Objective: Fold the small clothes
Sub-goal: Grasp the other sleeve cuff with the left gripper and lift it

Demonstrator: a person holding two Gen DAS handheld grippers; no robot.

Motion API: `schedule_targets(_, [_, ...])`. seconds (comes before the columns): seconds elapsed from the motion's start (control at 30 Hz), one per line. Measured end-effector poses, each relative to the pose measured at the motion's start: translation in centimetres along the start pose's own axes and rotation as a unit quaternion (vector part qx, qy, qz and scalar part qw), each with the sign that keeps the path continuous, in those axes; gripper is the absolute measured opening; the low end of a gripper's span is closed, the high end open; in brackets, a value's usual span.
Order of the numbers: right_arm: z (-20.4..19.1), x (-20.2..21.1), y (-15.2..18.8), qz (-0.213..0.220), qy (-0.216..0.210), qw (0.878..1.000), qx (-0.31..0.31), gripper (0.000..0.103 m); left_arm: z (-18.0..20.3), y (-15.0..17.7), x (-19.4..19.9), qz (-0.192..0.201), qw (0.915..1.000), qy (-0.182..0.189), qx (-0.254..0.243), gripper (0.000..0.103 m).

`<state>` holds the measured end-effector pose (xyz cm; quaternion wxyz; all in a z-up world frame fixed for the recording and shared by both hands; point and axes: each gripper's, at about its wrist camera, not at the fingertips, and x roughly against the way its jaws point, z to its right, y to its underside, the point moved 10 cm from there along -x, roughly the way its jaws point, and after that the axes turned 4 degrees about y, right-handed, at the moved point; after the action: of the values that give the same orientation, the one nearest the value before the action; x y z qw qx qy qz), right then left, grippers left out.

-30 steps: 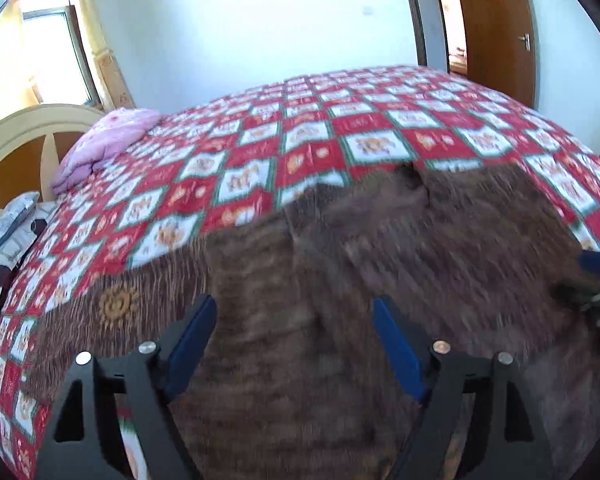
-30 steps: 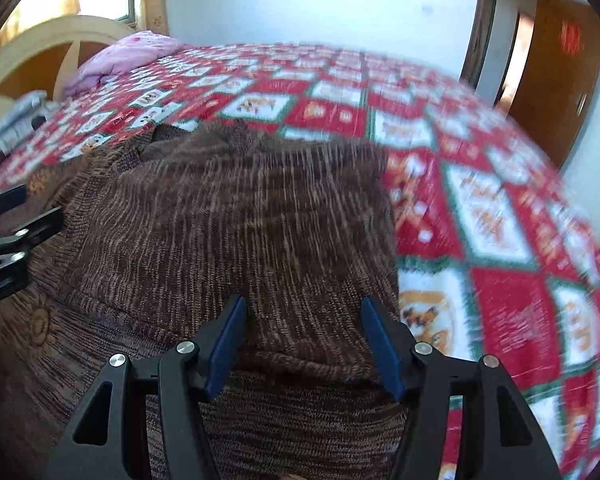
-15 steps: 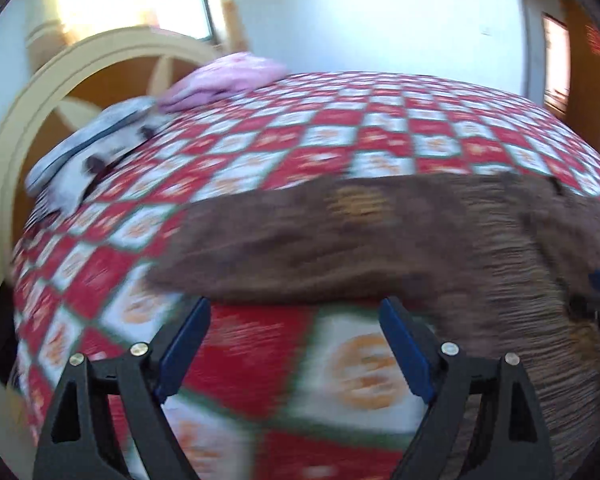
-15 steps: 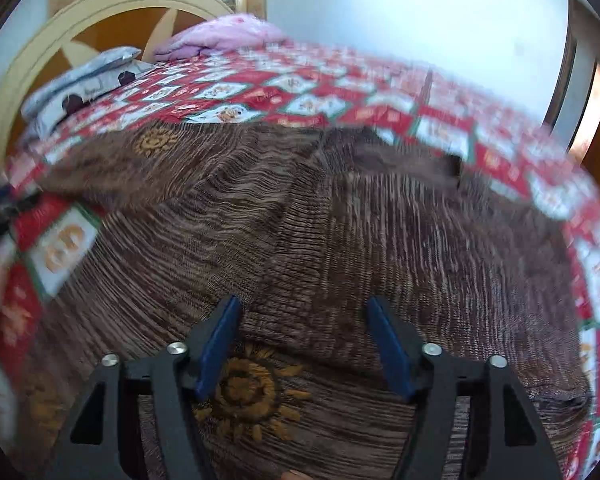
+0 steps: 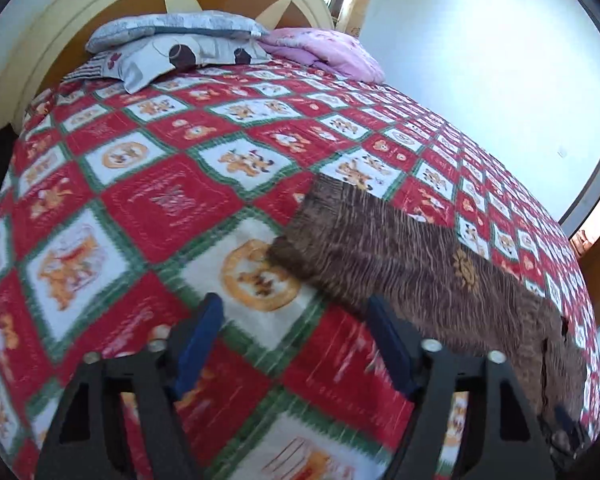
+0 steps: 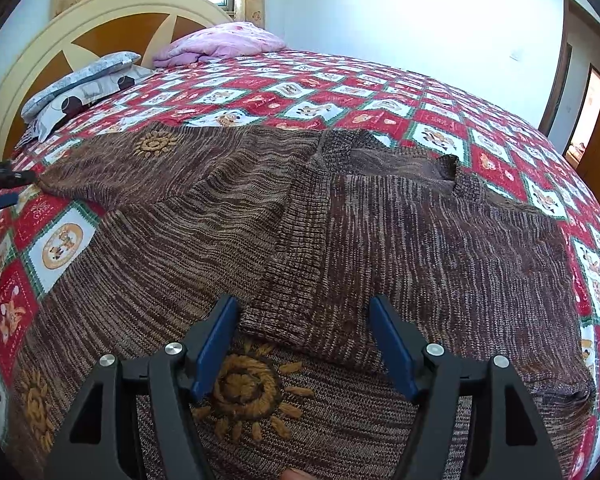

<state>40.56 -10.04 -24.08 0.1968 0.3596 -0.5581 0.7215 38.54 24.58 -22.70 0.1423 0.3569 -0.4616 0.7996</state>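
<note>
A brown knitted sweater (image 6: 380,240) with embroidered orange suns lies flat on the bed. Its right side is folded over the body; its left sleeve (image 6: 140,168) stretches out to the left. My right gripper (image 6: 302,344) is open and empty, just above the folded sleeve's cuff near the hem. My left gripper (image 5: 296,344) is open and empty over the bare quilt; the sleeve's cuff end (image 5: 328,232) lies just ahead of it to the right. The left gripper also shows at the left edge of the right wrist view (image 6: 0,190), beside the cuff.
The bed has a red, white and green patterned quilt (image 5: 172,200). Grey pillows (image 5: 172,44) and a pink blanket (image 5: 328,52) lie at the cream and wood headboard (image 6: 60,36). A wooden door (image 6: 596,112) stands at the right.
My left gripper has swung left off the sweater body to the end of the outstretched sleeve. My right gripper has moved left and back toward the hem. Both stayed open.
</note>
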Motion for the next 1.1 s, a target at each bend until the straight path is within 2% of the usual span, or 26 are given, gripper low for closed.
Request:
schedule_targets(0.07, [0.1,0.1,0.0,0.002,0.000,1.000,-0.001,0.069,0.1,-0.3,-1.3,-0.009,1.0000,0.000,0.004,0.054])
schedule_targets(0.2, [0.1,0.2,0.1,0.006,0.004,1.000,0.000,0.070,0.5,-1.5,-3.2,-0.003,0.9997,-0.022,0.008,0.054])
schedule_targets(0.3, [0.1,0.3,0.1,0.008,0.003,1.000,-0.001,0.070,0.6,-2.2,-4.3,-0.014,0.9996,-0.020,0.016,0.054])
schedule_targets(0.33, [0.1,0.3,0.1,0.008,0.002,1.000,-0.002,0.070,0.4,-2.4,-4.6,-0.016,0.9993,-0.023,0.023,0.049])
schedule_targets(0.37, [0.1,0.3,0.1,0.009,0.001,1.000,-0.003,0.070,0.2,-2.7,-4.6,-0.012,0.9992,-0.024,0.031,0.028])
schedule_targets(0.4, [0.1,0.3,0.1,0.009,0.001,1.000,-0.003,0.070,0.3,-3.0,-4.6,-0.009,0.9993,-0.018,0.031,0.012])
schedule_targets(0.43, [0.1,0.3,0.1,0.010,0.000,1.000,-0.004,0.070,0.5,-2.9,-4.7,-0.016,0.9994,-0.007,0.028,0.010])
schedule_targets(0.7, [0.2,0.4,0.1,0.012,-0.001,1.000,-0.007,0.070,2.1,-3.9,-1.5,0.015,0.9993,0.026,0.020,0.009])
schedule_targets(0.8, [0.3,0.5,0.1,0.010,-0.008,1.000,-0.011,0.070,4.1,-4.7,-0.2,0.024,0.9987,0.045,0.005,0.009])
schedule_targets(0.9, [1.1,1.3,-0.4,0.012,-0.032,0.999,-0.042,0.070,6.2,-5.2,0.5,0.020,0.9977,0.065,-0.005,0.009])
schedule_targets(1.1, [5.3,5.9,-1.7,0.046,-0.020,0.995,-0.091,0.070,12.4,-5.7,3.8,0.028,0.9918,0.122,-0.027,0.009])
